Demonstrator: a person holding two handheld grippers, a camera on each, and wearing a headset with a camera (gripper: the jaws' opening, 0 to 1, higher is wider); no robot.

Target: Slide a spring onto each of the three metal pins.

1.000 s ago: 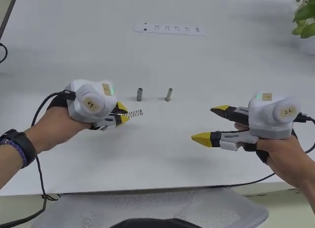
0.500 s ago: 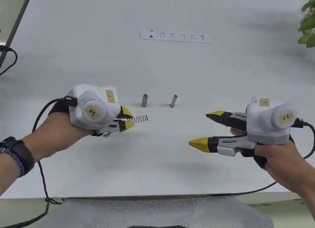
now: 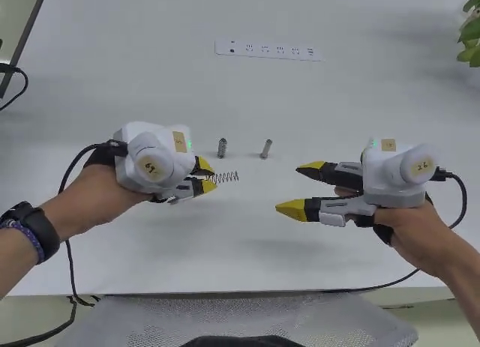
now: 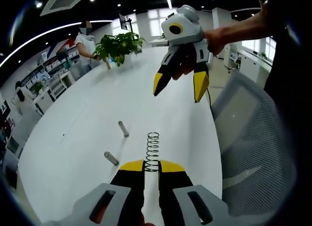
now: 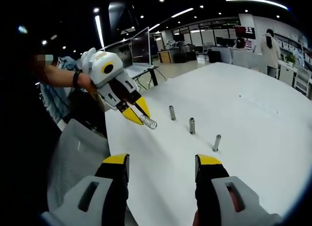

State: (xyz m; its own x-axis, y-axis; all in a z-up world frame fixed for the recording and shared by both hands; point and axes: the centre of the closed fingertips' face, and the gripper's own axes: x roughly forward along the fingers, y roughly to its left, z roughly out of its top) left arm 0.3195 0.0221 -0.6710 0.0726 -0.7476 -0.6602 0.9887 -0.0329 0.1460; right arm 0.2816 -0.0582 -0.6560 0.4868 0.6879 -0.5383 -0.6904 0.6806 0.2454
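Spring (image 3: 225,177) pinched by left gripper (image 3: 209,176), sticking out beyond its tips

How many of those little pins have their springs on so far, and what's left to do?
Done: the middle pin looks ribbed, as if a spring already sits on it. In hand: the left gripper is shut on a second spring, which sticks out past its tips. Left: the far pin and the near pin look bare and need springs. The right gripper is open and empty.
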